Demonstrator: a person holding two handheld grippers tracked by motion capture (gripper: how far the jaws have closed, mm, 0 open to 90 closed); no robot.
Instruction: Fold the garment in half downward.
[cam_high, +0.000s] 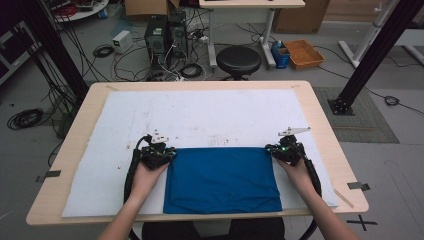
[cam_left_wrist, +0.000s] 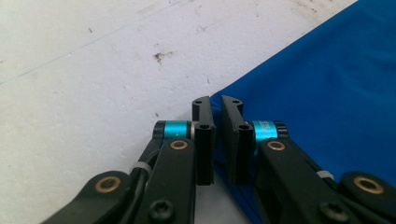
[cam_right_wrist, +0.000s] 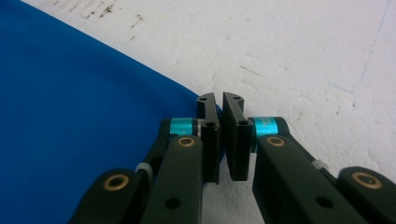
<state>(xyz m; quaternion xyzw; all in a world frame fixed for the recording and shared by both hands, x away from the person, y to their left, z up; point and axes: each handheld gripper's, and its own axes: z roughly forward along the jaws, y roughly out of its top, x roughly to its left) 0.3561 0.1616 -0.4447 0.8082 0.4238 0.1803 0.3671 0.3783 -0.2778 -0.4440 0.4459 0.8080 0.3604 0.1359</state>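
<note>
Blue cloth lies flat and folded on the near middle of the white foam sheet covering the wooden table. Left gripper sits at the cloth's far left corner, jaws nearly pressed together with the blue edge running into the thin gap. Right gripper is at the far right corner, jaws equally close, right on the cloth edge; can't tell if it actually pinches fabric. Nothing blocks either one. Beyond the table: black stool, computer towers, tangled cables, orange tray. No readable writing anywhere.
</note>
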